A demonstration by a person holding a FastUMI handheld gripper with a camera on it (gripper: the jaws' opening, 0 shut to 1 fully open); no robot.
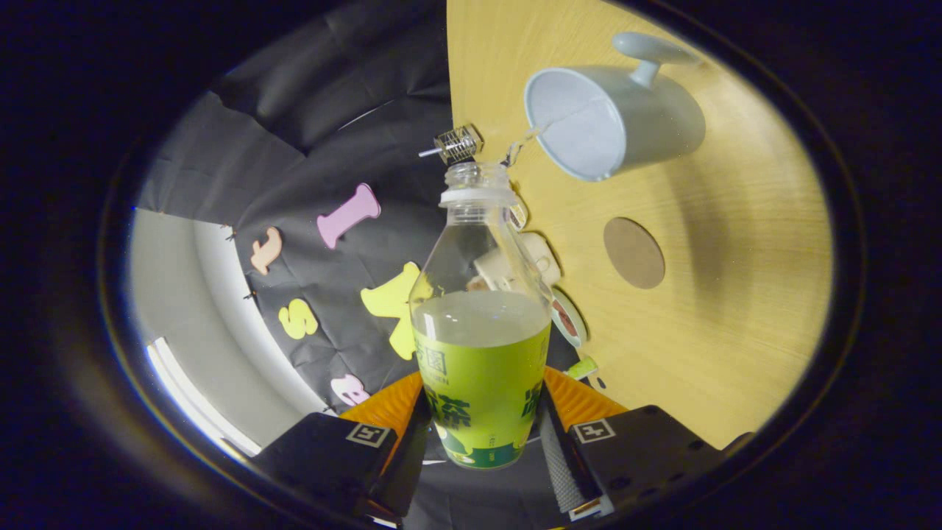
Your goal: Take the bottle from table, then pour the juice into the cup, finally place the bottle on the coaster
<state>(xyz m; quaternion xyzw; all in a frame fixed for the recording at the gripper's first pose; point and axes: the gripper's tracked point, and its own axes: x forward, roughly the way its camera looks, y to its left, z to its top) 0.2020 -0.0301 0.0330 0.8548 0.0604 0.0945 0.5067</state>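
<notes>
My gripper (482,430) is shut on a clear bottle (480,324) with a green label, both fingers pressing its lower body. The whole view is rolled sideways, so the bottle is tipped. Its uncapped neck (475,180) points toward a pale blue cup (614,121) with a handle, standing on the wooden table (736,294) just beyond the mouth. A thin stream of liquid (526,141) runs from the bottle's mouth over the cup's rim. Pale liquid fills the bottle to just above the label. A round brown coaster (634,252) lies on the table beside the cup.
Behind the bottle, along the table's edge, sit a small wire-mesh object (456,143), a whitish block (515,265) and a few small round items (569,318). Black cloth wall lies beyond the table's edge.
</notes>
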